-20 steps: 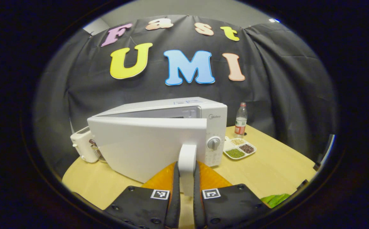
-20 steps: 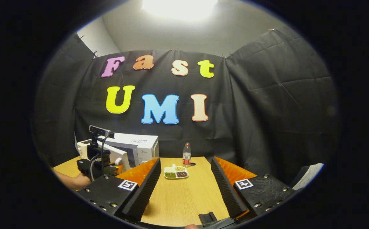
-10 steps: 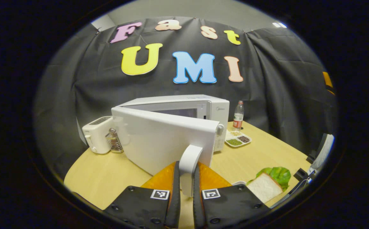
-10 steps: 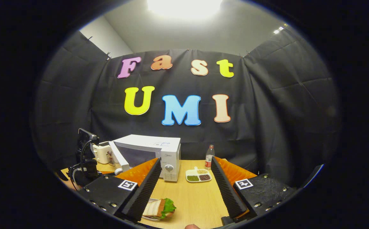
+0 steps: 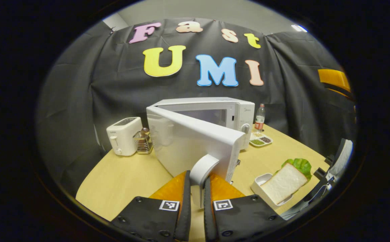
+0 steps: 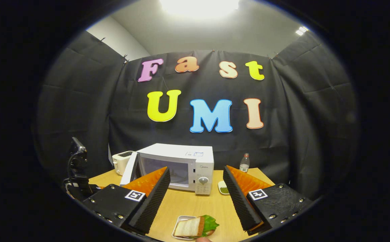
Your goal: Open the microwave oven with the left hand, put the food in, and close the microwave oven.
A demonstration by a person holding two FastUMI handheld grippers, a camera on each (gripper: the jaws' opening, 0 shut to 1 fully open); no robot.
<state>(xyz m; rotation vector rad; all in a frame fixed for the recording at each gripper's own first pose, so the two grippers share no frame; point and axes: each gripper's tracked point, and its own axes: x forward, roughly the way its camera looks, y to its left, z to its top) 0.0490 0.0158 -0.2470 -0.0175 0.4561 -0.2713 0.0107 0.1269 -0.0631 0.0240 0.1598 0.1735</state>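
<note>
The white microwave stands at the back of the wooden table with its door swung well open. My left gripper is shut on the door's white handle, both fingers pressing its sides. A sandwich of white bread and lettuce lies in a small white tray, right of the door. In the right gripper view the microwave shows its open cavity. My right gripper is open and holds nothing, and hangs above the sandwich. The left gripper is at the far left there.
A white toaster and a small wire rack stand left of the microwave. A plastic bottle and a sectioned dish of beans sit to its right. The wooden table has bare surface in front.
The door has swung further open as my left gripper pulled its handle back. The right gripper view has turned toward the microwave, and the sandwich has come in below its open fingers.
</note>
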